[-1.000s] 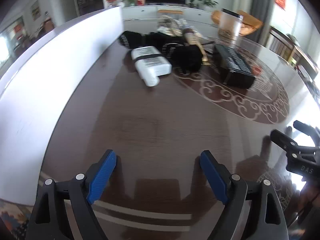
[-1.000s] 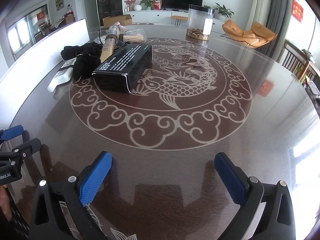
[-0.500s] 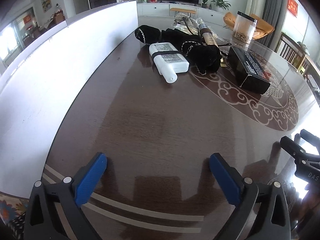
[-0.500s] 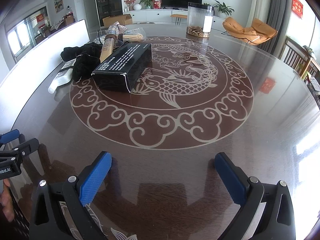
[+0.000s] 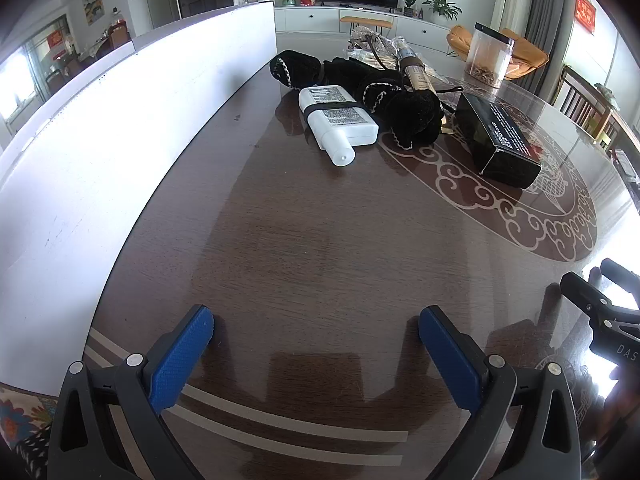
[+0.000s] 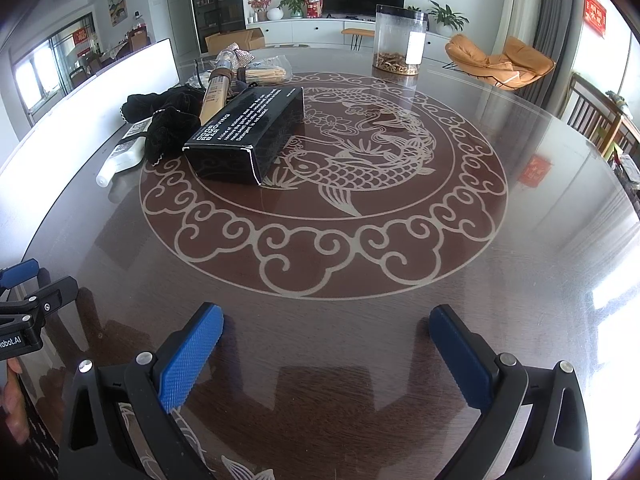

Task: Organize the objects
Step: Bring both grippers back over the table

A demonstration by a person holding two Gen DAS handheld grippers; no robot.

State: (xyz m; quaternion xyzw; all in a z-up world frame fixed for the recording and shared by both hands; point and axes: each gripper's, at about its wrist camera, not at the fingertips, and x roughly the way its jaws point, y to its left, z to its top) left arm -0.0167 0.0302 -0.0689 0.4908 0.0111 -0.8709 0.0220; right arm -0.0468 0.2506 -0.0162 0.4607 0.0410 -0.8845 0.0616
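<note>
Objects to be organized lie in a cluster at the far side of the dark round surface (image 5: 320,248), well apart from both of your claws. From your left wrist view, a white bottle (image 5: 336,122) lies flat with a dark band across it and its cap toward you; black fabric items (image 5: 396,100) touch its far and right sides, a tan tube (image 5: 416,72) lies behind them, and a black box (image 5: 498,140) sits to the right on the patterned ring. A white panel (image 5: 120,120) runs along the left edge. Your left claw (image 5: 316,328) has just been opening; its blue pads stand wide with only bare surface between them. Your right claw shows at the right border. From your right wrist view, the black box (image 6: 248,132) lies at the left of the fish medallion, with the fabric (image 6: 168,120), the tube (image 6: 216,94) and the bottle (image 6: 124,156) beyond it on the left. A clear canister (image 6: 400,40) stands upright farther back. Your right claw (image 6: 326,332) gapes wide and holds nothing.
</note>
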